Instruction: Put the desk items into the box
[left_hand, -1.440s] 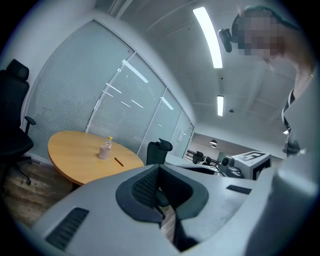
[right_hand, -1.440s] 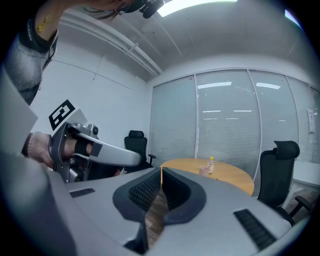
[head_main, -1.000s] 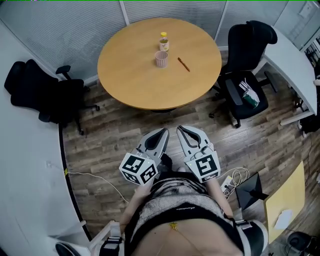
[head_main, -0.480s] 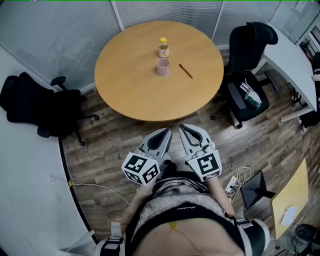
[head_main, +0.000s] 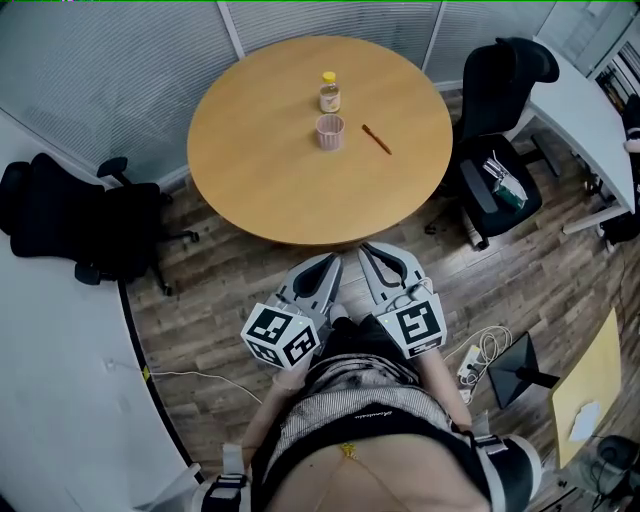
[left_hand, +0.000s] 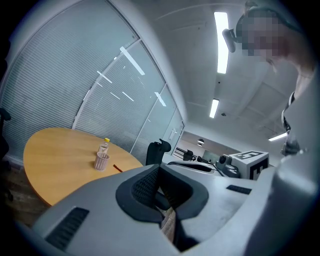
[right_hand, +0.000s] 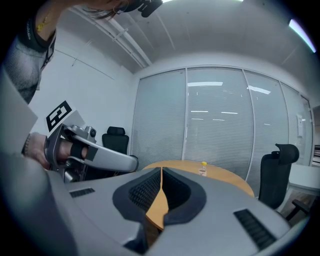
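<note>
On the round wooden table stand a small bottle with a yellow cap, a pink mesh cup just in front of it, and a brown pencil lying to the right. The left gripper view shows the bottle, the cup and the pencil too. My left gripper and right gripper are held side by side close to my body, short of the table's near edge. Both are shut with nothing between their jaws. No box is in view.
A black office chair stands left of the table. Another black chair at the right has items on its seat. A white desk runs along the right. Cables and a power strip lie on the wood floor at my right.
The view has shifted slightly toward the table, which now sits a little nearer the grippers. Both grippers stay shut and side by side.
</note>
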